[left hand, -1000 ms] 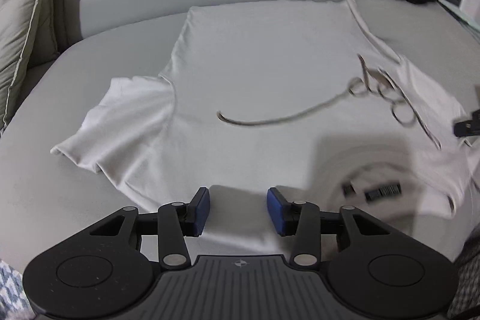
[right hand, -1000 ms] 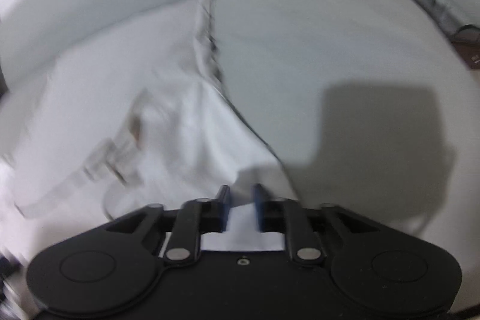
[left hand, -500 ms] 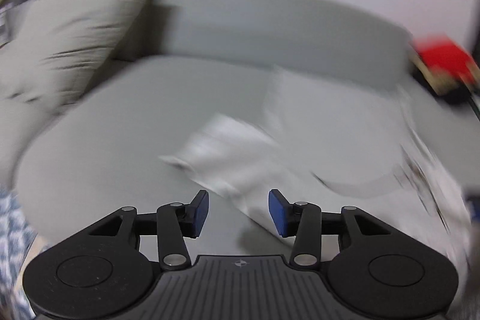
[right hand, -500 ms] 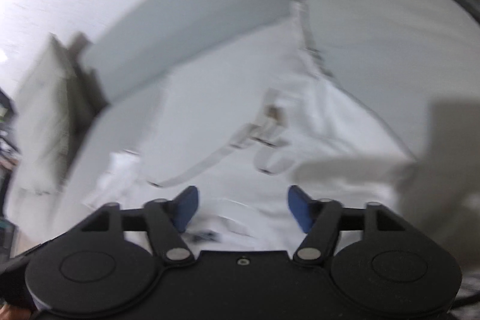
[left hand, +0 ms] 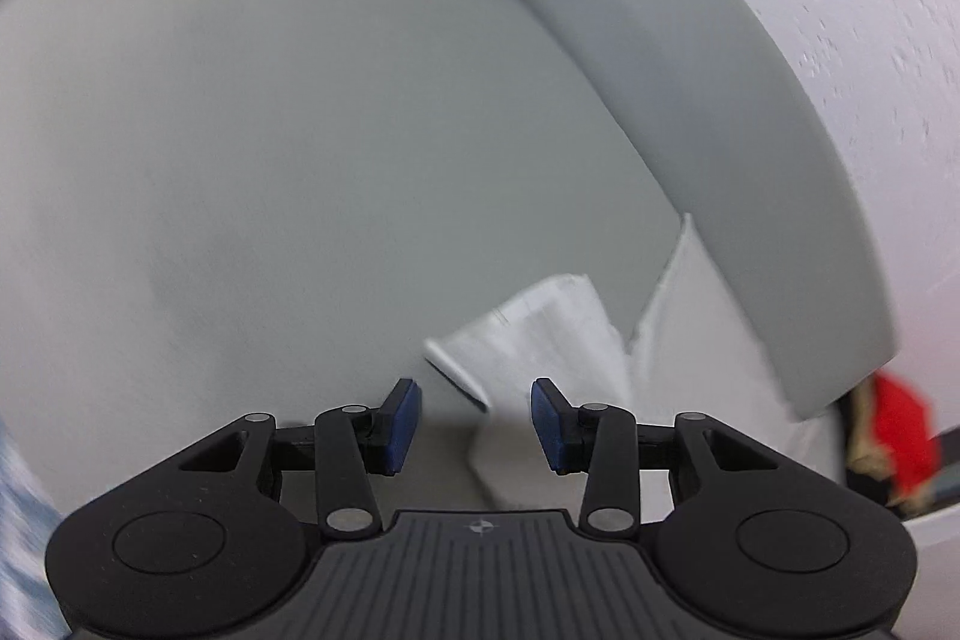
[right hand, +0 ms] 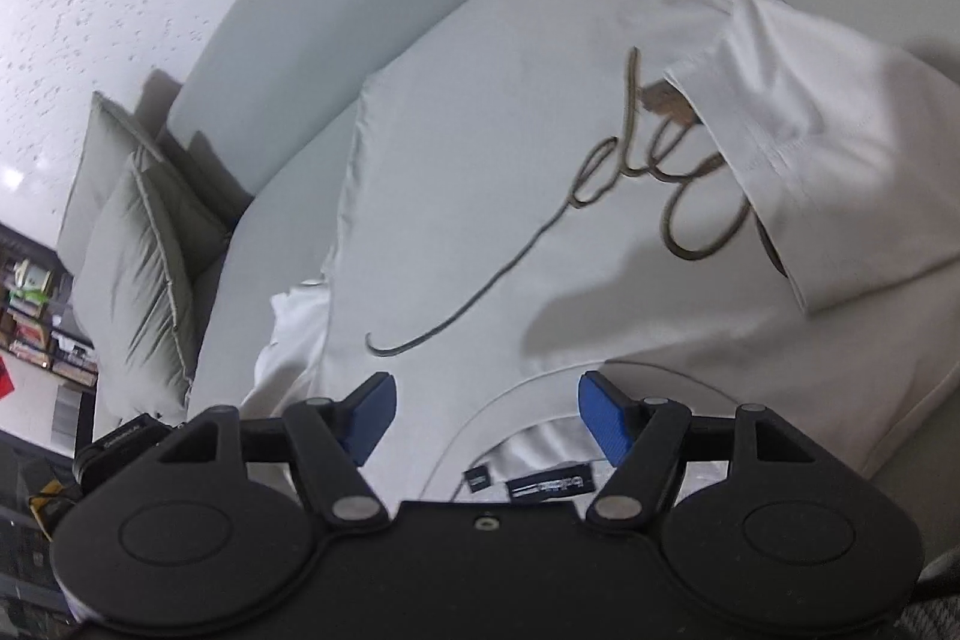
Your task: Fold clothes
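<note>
Since a second ago the right claw (right hand: 486, 415) let go of the white t-shirt (right hand: 480, 196), which lies flat on the grey sofa (left hand: 300, 160); its jaws stand wide and empty over the collar. Left claw (left hand: 476, 421) swung to the loose sleeve edge (left hand: 462, 376), bare cushion beyond, jaws half open and closing on nothing.

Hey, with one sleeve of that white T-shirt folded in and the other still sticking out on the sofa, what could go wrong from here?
1. The left gripper, its jaws closing with nothing pressed between them, nears the spread sleeve; pinching only its hem might bunch it instead of folding it flat.
2. The folded sleeve lies loose over the script print; tugging the white T-shirt could flip it open.
3. The sofa cushion is soft, so creases may set.
</note>
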Tool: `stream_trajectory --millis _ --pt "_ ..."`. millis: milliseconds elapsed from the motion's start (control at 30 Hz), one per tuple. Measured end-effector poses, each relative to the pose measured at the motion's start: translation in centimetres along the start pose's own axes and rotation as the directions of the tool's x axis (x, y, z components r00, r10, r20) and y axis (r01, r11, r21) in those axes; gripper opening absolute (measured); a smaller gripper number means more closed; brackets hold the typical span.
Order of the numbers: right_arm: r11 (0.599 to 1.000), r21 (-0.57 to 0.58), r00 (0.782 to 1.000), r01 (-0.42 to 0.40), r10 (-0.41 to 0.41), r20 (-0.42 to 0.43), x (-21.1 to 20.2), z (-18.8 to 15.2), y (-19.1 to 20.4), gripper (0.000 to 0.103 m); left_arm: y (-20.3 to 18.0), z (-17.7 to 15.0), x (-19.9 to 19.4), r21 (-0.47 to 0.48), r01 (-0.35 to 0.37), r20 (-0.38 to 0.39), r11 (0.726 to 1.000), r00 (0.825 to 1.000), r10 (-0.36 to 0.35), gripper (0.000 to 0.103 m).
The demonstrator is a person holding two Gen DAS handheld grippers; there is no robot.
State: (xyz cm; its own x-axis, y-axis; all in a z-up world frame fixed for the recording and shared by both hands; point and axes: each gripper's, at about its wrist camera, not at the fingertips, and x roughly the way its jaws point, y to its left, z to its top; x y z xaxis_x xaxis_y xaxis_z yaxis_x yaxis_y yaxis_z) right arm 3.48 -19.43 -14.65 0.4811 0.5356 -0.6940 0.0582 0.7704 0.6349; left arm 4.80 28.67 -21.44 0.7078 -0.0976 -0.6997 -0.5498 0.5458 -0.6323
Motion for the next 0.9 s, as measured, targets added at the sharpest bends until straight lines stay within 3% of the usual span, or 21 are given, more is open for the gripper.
stream_trajectory --millis 167,333,400,467,533,567,633,667,733,800,867,900 --pt "1.000 0.023 1.000 -0.011 0.011 0.004 0.3 0.2 -0.5 0.066 1.1 0.4 2.0 -0.114 0.072 -0.037 0.991 0.996 -0.076 0.027" --pt "1.000 0.014 1.000 -0.013 0.013 0.002 0.3 0.1 -0.6 0.066 1.3 0.6 2.7 -0.128 0.067 -0.025 0.989 0.997 -0.071 0.000" --pt "1.000 0.018 1.000 -0.013 0.013 -0.001 0.1 0.2 -0.6 0.066 0.4 0.5 2.0 -0.055 0.049 0.011 0.997 0.999 -0.048 0.000" --pt "1.000 0.012 1.000 -0.012 0.012 -0.001 -0.2 0.2 -0.5 0.066 -2.0 0.0 0.8 0.087 0.018 0.071 0.996 0.997 -0.025 0.000" --pt "1.000 0.007 1.000 -0.015 0.015 0.004 -0.6 0.2 -0.6 0.067 -4.9 -0.7 -0.4 0.244 -0.020 0.135 0.970 0.991 -0.013 0.000" --pt "1.000 0.006 1.000 -0.017 0.017 0.006 -0.8 0.2 -0.7 0.067 -6.7 -1.4 -0.9 0.340 -0.042 0.168 0.939 0.986 -0.017 0.000" --pt "1.000 0.013 1.000 -0.027 0.027 0.013 -1.2 0.2 -1.0 0.067 -10.6 -3.3 -1.7 0.524 -0.101 0.230 0.845 0.973 -0.026 0.000" --pt "0.999 0.018 0.999 -0.033 0.032 0.018 -1.5 0.3 -1.2 0.067 -12.3 -4.7 -1.9 0.609 -0.121 0.250 0.784 0.967 -0.045 0.000" --pt "0.999 0.027 0.999 -0.045 0.044 0.030 -2.2 0.3 -1.5 0.067 -15.7 -7.5 -2.3 0.755 -0.163 0.282 0.635 0.955 -0.089 0.000" --pt "0.998 0.032 0.997 -0.055 0.053 0.047 -3.0 0.5 -1.9 0.067 -18.3 -11.4 -1.8 0.875 -0.183 0.263 0.448 0.957 -0.123 0.000" --pt "0.998 0.035 0.996 -0.060 0.058 0.064 -3.8 0.7 -2.3 0.067 -19.6 -15.6 -0.6 0.953 -0.190 0.219 0.237 0.970 -0.102 0.000" --pt "0.997 0.037 0.996 -0.063 0.060 0.071 -4.2 0.8 -2.5 0.067 -19.4 -17.2 0.3 0.972 -0.179 0.189 0.152 0.981 -0.050 0.007"
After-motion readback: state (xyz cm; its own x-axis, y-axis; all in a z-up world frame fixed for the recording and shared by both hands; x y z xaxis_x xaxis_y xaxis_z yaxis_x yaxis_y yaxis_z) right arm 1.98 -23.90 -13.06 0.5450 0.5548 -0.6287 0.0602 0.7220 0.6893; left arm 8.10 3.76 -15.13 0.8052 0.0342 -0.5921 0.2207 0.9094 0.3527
